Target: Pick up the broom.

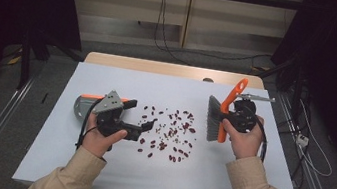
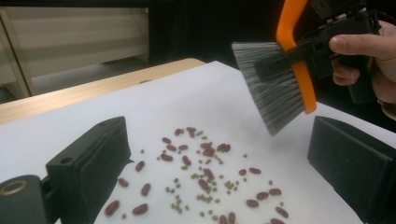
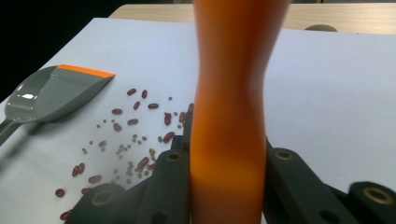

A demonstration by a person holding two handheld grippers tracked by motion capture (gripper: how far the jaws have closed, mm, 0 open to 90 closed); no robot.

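**Brush gripped, dustpan down, beans waiting**

Right now your right gripper [image 1: 232,115] is clamped tight on the orange handle of the brush [image 1: 217,117]; in the right gripper view the jaws pinch the handle from both sides. You hold it upright with the grey bristles facing the spill, hanging just above the sheet, off to the right of the pile. That reads as a pre-sweep pose: bristles aimed toward the dustpan side, so one stroke would push everything that way.

Your left gripper [image 1: 144,126] has its jaws standing wide apart with nothing between them, as the left gripper view shows. It hovers at the left edge of the spill, pointing across it.

Red beans [image 1: 171,130] and smaller green ones [image 2: 205,182] lie scattered mid-table on the white sheet [image 1: 109,171], loosely spread, not piled.

Grey dustpan [image 3: 56,93] with an orange lip lies flat behind the left gripper, lip turned toward the beans, near them but not touching. Probably parked there as the catch point; it likely needs holding down before you sweep.

Room: plenty of bare sheet in front of the spill and behind it. Right edge of the table sits close to your right hand [image 1: 245,139], so keep the backswing short. Outlying beans near the dustpan lip could skip past it if the stroke is fast.
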